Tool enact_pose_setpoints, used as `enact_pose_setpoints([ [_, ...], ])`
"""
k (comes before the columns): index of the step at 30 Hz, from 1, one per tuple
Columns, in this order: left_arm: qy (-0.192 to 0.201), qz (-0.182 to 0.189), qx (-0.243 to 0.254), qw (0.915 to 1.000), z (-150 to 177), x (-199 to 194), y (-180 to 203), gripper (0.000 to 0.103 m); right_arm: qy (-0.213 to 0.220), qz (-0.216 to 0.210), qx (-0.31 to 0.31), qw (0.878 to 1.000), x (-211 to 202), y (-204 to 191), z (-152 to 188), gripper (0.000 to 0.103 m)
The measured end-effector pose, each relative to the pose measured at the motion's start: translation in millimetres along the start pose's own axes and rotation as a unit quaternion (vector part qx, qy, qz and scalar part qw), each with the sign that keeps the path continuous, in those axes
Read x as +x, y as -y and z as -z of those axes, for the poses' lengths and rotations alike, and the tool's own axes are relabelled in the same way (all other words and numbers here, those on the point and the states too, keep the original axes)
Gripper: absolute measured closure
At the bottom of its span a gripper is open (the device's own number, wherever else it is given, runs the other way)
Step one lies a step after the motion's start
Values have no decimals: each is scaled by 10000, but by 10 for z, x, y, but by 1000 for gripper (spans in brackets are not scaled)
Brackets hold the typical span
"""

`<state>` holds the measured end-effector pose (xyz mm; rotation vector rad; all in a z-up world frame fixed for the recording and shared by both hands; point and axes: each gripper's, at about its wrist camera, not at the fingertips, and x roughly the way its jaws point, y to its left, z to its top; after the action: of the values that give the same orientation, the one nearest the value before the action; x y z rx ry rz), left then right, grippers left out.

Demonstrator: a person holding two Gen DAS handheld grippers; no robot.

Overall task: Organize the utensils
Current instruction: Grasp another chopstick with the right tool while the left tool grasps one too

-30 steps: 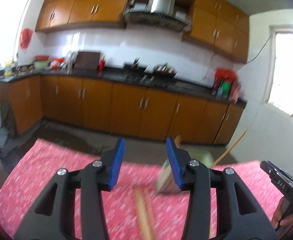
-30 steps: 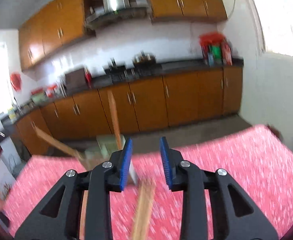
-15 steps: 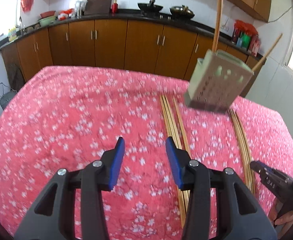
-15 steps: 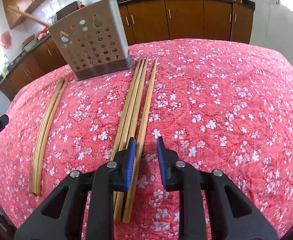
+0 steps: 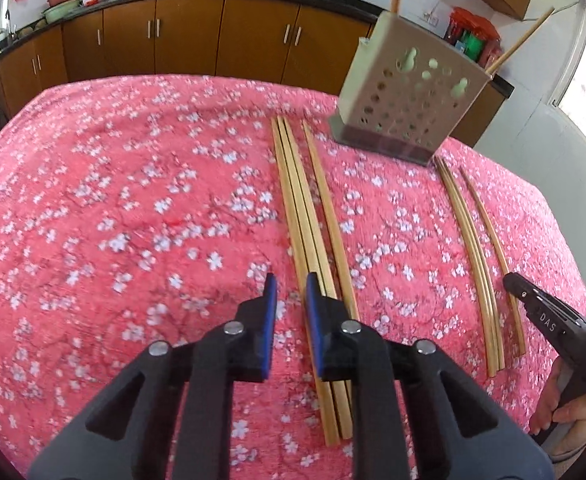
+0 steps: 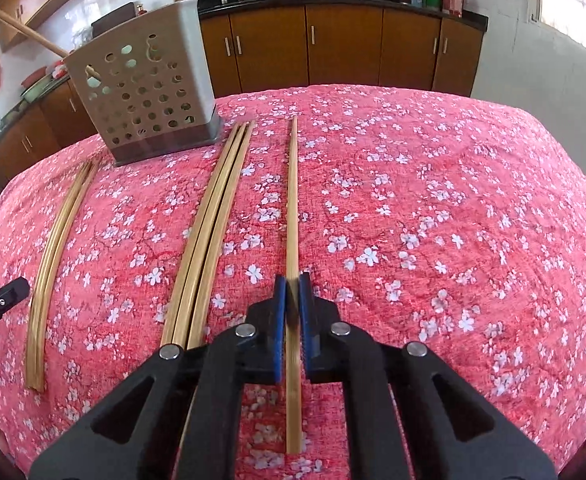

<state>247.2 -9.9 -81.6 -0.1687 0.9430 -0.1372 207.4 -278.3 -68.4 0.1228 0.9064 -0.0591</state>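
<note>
Several bamboo chopsticks lie lengthwise on a red floral tablecloth. A perforated grey utensil holder stands at the far side with two chopsticks in it; it also shows in the right wrist view. My right gripper is shut on a single chopstick, which lies apart from a bundle of three. My left gripper is slightly open and empty, low over the cloth just left of a chopstick bundle. Another group lies to the right.
Brown kitchen cabinets and a dark counter with pots stand behind the table. A further group of chopsticks lies at the left in the right wrist view. The other gripper's tip shows at the right edge.
Both grippers have dropped from facing the kitchen down to the table. The right jaws have closed around a single chopstick. The left jaws have narrowed.
</note>
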Motion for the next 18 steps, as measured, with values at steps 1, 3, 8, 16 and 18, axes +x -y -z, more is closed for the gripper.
enact_pose_setpoints([
  [1, -7, 3, 5, 10000, 4, 10, 2, 88, -1, -13, 11, 10000, 3, 5, -3, 95],
  [3, 28, -58, 110, 9999, 22, 2, 40, 88, -7, -23, 6, 10000, 0, 11, -8, 95],
  [8, 36, -196, 243, 9995, 35, 17, 92, 88, -38, -74, 58, 9999, -31, 31, 3, 95],
  [16, 66, -405, 372, 9985, 56, 54, 95, 93, 13, -146, -78, 9999, -30, -56, 28, 94],
  [18, 79, -476, 373, 9981, 25, 56, 40, 94, 38, -131, -107, 9998, -23, -30, 11, 95],
])
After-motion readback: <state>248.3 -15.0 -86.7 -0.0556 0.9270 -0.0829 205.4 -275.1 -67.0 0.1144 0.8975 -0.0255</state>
